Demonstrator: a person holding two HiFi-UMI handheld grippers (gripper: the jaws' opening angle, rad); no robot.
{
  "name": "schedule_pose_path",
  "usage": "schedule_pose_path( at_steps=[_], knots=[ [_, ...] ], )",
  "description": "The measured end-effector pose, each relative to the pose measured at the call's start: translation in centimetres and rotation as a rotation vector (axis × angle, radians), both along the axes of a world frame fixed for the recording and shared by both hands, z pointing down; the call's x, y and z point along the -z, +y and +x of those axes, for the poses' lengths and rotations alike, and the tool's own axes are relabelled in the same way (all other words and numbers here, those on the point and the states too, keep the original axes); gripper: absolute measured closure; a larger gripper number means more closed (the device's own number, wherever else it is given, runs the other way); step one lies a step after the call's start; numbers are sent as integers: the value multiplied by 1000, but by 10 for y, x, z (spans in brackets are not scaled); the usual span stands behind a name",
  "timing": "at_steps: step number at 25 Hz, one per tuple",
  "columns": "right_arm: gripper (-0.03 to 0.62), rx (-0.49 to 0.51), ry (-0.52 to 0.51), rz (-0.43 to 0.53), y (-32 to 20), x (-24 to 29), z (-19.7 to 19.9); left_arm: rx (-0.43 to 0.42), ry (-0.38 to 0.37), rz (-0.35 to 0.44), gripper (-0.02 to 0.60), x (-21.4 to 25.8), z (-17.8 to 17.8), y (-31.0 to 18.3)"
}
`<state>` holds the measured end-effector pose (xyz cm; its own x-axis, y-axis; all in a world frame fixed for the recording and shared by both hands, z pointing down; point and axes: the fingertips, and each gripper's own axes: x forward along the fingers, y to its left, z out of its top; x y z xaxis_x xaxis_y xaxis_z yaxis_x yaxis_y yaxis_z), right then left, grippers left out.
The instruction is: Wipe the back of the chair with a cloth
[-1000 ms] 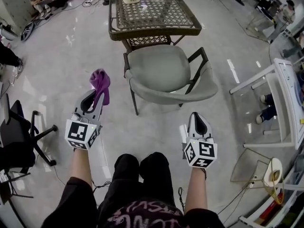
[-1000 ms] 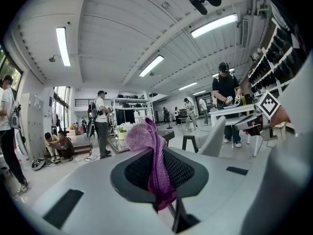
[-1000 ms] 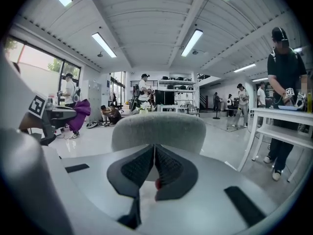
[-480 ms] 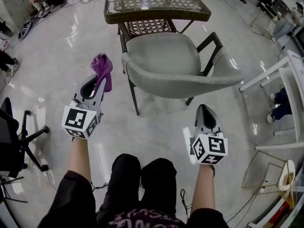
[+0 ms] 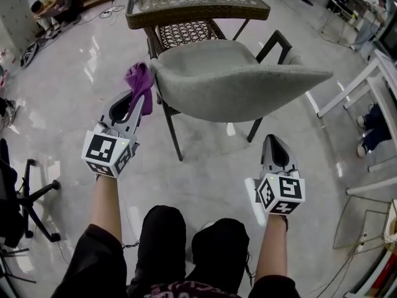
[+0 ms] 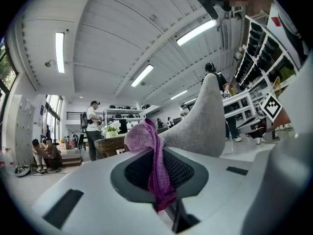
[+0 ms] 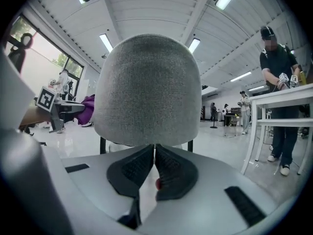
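A grey upholstered chair [image 5: 236,79] with dark legs stands in front of me, its curved back [image 7: 146,89] towards me. My left gripper [image 5: 133,107] is shut on a purple cloth [image 5: 141,82], which bunches above the jaws and sits just left of the chair back's left edge. In the left gripper view the purple cloth [image 6: 149,155] hangs between the jaws with the chair back [image 6: 198,126] rising to its right. My right gripper [image 5: 276,149] is shut with nothing in it, low and short of the chair's right side.
A wicker table with a glass top [image 5: 192,5] stands behind the chair. White tables [image 5: 372,92] lie to the right, a black office chair base [image 5: 28,203] to the left. People sit on the floor at far left [image 5: 56,5].
The chair has come closer and larger in view. My left gripper with the cloth has moved up beside the chair back's left edge. The right gripper stays low and shut.
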<state>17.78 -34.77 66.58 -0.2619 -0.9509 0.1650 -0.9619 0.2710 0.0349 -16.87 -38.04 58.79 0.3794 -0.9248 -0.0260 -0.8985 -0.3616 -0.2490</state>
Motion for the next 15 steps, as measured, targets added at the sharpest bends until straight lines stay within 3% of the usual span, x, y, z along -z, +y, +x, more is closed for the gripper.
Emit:
schedule_pose_path(
  at_steps=[7,15],
  knots=[
    [565,-31,15,27,28,-2,-1,-121,41,24,511,14,44,9],
    [565,-88,64,40,65,10,21,-268,28,106,511,42,109,43]
  ],
)
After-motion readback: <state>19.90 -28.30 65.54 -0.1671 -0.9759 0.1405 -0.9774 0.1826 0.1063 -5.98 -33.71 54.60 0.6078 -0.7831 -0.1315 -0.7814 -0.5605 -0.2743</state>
